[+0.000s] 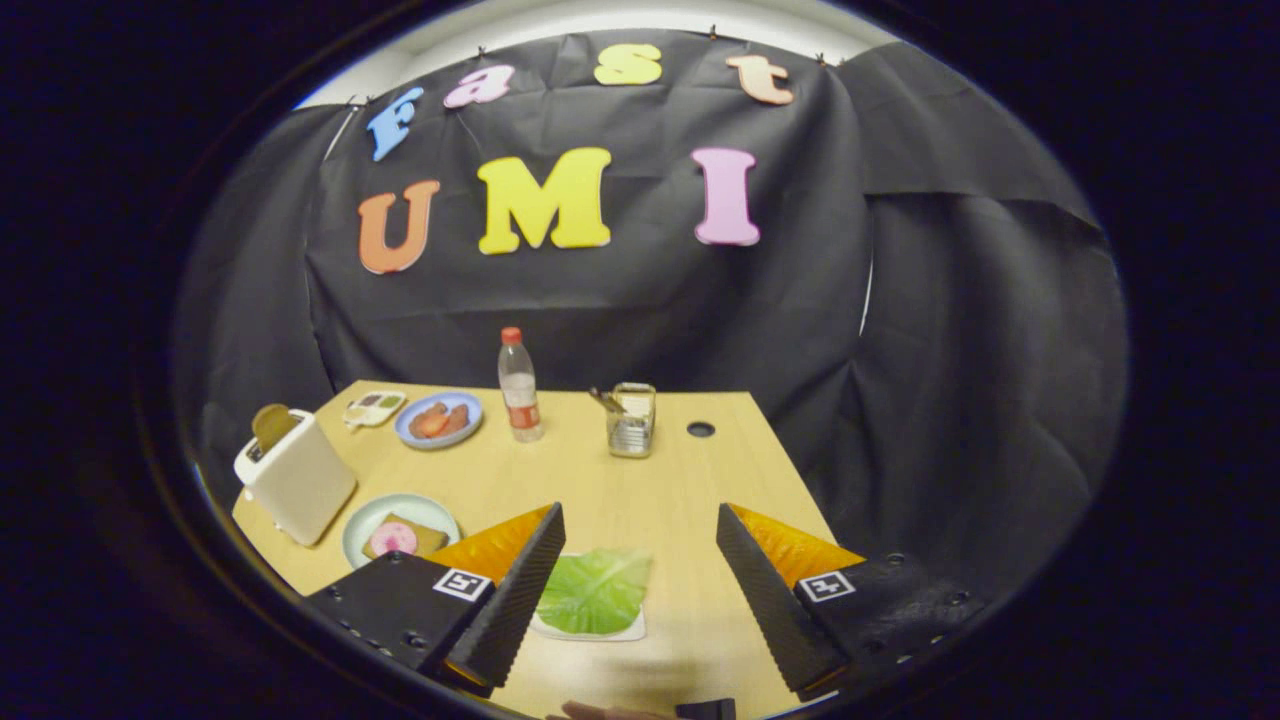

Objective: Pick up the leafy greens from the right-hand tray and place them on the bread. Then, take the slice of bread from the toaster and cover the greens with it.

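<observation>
- Your gripper point(640, 545) has its fingers spread wide, gripping nothing.
- The leafy greens point(596, 590) lie on their tray point(590, 630) between the fingers, nearer the left one.
- The bread point(405, 538) sits beside the toaster point(295, 478).

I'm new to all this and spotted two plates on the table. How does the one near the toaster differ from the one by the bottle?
The near plate is pale green and holds bread topped with a pink slice; the far plate is blue and holds reddish food. The near plate sits beside the toaster, just past the open claw; the far one lies beyond, left of the bottle. Both are round and flat on the table.
</observation>
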Action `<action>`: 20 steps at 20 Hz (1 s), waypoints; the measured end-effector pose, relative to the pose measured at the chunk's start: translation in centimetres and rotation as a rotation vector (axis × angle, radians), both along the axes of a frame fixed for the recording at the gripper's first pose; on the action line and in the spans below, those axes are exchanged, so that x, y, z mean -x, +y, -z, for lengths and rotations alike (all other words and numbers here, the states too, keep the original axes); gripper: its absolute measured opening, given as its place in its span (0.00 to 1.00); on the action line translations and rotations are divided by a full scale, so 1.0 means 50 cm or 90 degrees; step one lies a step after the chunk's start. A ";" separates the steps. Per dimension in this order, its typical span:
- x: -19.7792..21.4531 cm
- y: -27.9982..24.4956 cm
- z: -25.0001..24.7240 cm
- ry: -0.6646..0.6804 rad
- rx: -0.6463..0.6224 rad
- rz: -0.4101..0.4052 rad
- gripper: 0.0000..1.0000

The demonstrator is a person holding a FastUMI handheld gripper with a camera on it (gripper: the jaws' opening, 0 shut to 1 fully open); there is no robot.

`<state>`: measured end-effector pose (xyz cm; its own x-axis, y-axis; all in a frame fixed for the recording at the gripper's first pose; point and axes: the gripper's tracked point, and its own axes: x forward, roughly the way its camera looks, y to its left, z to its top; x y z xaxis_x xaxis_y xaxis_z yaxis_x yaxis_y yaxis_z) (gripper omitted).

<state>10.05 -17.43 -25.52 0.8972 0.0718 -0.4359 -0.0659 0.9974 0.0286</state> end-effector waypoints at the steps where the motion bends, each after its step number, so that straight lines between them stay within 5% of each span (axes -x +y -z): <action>1: -0.012 -0.003 0.037 0.030 -0.006 0.000 0.95; 13: -0.158 0.037 0.331 0.227 -0.019 -0.029 0.93; 20: -0.179 0.065 0.370 0.273 -0.026 -0.048 0.74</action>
